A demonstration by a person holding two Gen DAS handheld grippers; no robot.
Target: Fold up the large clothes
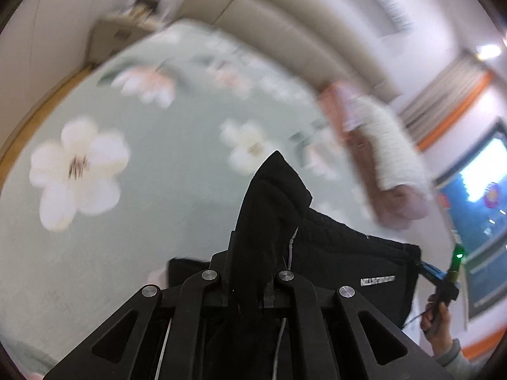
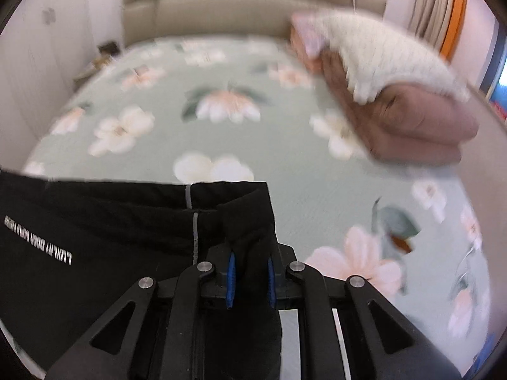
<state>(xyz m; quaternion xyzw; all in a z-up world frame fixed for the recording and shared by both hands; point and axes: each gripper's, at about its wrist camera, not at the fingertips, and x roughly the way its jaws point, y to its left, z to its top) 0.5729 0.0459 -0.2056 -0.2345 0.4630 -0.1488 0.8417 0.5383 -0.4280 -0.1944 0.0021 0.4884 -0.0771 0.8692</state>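
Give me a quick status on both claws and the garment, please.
Left claw shut on black garment. Right claw shut on it too. Garment stretched between them above floral bedspread. Folded pile ahead, apart.

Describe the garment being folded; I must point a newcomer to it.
On the pale green floral bedspread, look to the near edge, away from the folded pink and white stack. The black fabric garment hangs between the left gripper and right gripper. It alone is black, with white lettering.
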